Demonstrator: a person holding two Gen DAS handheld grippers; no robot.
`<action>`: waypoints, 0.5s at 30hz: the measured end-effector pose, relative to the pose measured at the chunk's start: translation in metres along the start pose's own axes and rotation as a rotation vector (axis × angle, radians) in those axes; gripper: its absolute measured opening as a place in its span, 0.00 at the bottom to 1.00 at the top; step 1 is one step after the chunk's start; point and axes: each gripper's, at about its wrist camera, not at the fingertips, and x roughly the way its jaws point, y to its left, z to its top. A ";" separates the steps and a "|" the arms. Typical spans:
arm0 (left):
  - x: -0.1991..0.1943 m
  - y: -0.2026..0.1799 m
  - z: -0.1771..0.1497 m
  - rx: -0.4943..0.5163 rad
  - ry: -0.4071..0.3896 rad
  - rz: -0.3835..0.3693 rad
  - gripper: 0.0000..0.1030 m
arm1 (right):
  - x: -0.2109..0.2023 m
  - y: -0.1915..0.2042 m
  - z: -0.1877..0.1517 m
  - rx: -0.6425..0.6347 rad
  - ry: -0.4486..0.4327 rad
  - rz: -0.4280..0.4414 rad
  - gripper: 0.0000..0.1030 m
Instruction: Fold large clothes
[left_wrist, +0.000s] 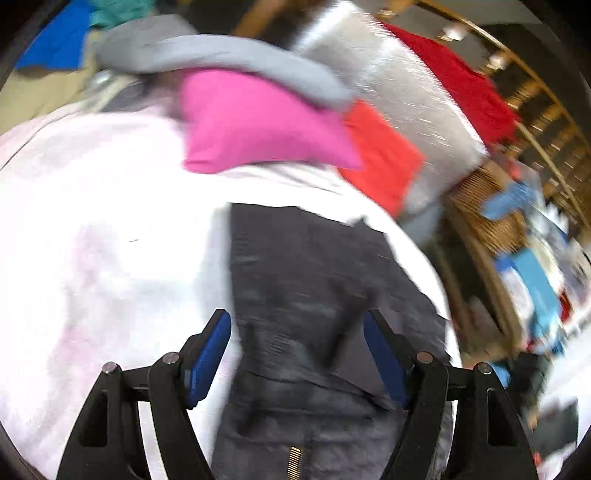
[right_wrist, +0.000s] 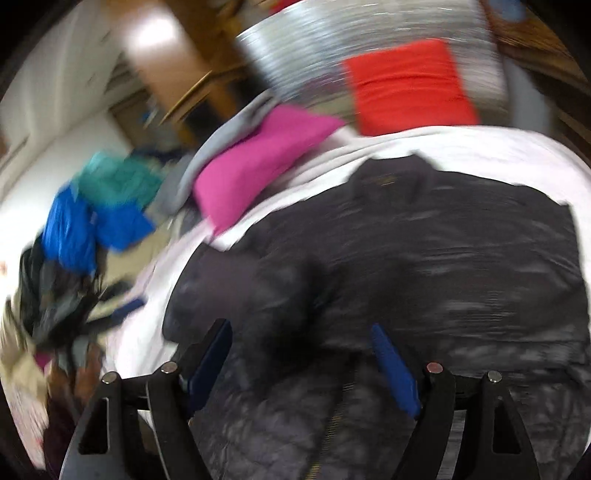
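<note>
A dark quilted jacket (left_wrist: 314, 295) with a brass zip lies spread on a white bed sheet (left_wrist: 92, 240). In the right wrist view the jacket (right_wrist: 424, 258) fills most of the bed, one sleeve folded in toward the left. My left gripper (left_wrist: 297, 321) hovers over the jacket's lower part, its blue pads (left_wrist: 210, 354) wide apart and nothing pinched between them. My right gripper (right_wrist: 301, 332) is also above the jacket near the zip, open, with only fabric lying below the gap. Both views are blurred by motion.
A pink cushion (left_wrist: 258, 122), a red cushion (left_wrist: 380, 158) and a grey garment (left_wrist: 221, 59) lie at the bed's head against a silver headboard (right_wrist: 351, 40). A heap of blue, teal and dark clothes (right_wrist: 96, 221) sits left of the bed. Wicker shelving (left_wrist: 491, 206) stands on the right.
</note>
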 end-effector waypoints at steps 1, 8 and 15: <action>0.004 0.002 0.000 0.001 0.010 0.012 0.73 | 0.011 0.012 -0.003 -0.041 0.025 0.000 0.79; 0.038 0.007 -0.010 -0.062 0.140 0.030 0.73 | 0.079 0.051 -0.023 -0.179 0.122 -0.185 0.79; 0.047 0.002 -0.017 -0.031 0.148 0.001 0.73 | 0.053 0.020 -0.002 0.011 -0.056 -0.110 0.41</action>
